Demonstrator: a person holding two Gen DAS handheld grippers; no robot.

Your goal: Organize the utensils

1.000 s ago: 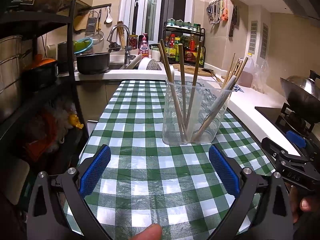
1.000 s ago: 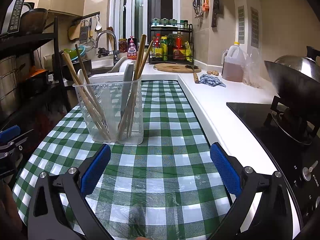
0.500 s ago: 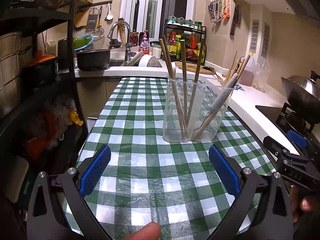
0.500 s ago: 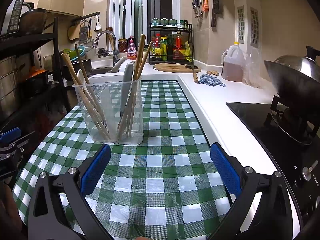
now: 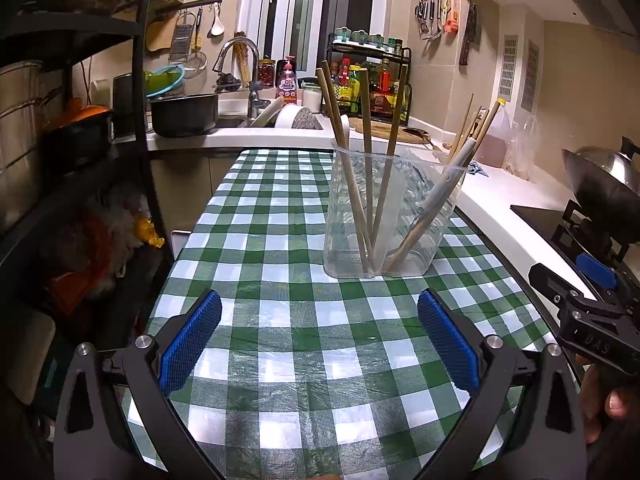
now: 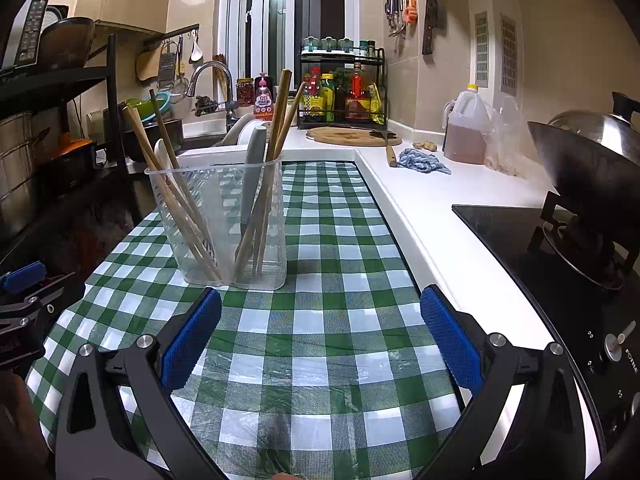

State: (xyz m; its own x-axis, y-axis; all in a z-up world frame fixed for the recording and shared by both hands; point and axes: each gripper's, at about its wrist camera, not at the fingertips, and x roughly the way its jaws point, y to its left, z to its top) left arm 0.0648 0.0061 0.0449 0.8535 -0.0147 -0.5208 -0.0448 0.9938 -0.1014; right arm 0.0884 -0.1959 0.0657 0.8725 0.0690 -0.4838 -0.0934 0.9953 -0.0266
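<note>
A clear ribbed plastic utensil holder (image 5: 390,216) stands upright on the green-and-white checked tablecloth (image 5: 280,344), a glossy film-covered sheet, near the cloth's right edge where it meets the smooth white countertop (image 6: 444,216). Inside lean slim wooden chopsticks (image 5: 366,152), splayed toward both ends of the holder, along with a flat grey-handled utensil (image 6: 254,168) and a white spoon (image 6: 162,152). The left gripper (image 5: 318,338) hovers over the cloth in front of the holder, its jaws spread wide and empty, with blue knurled pads (image 5: 190,342) on black arms. The right gripper (image 6: 320,338) is likewise spread apart and holds nothing, with the holder ahead and to its left. A round metal wok (image 6: 592,160) sits on the black glass hob (image 6: 520,240).
</note>
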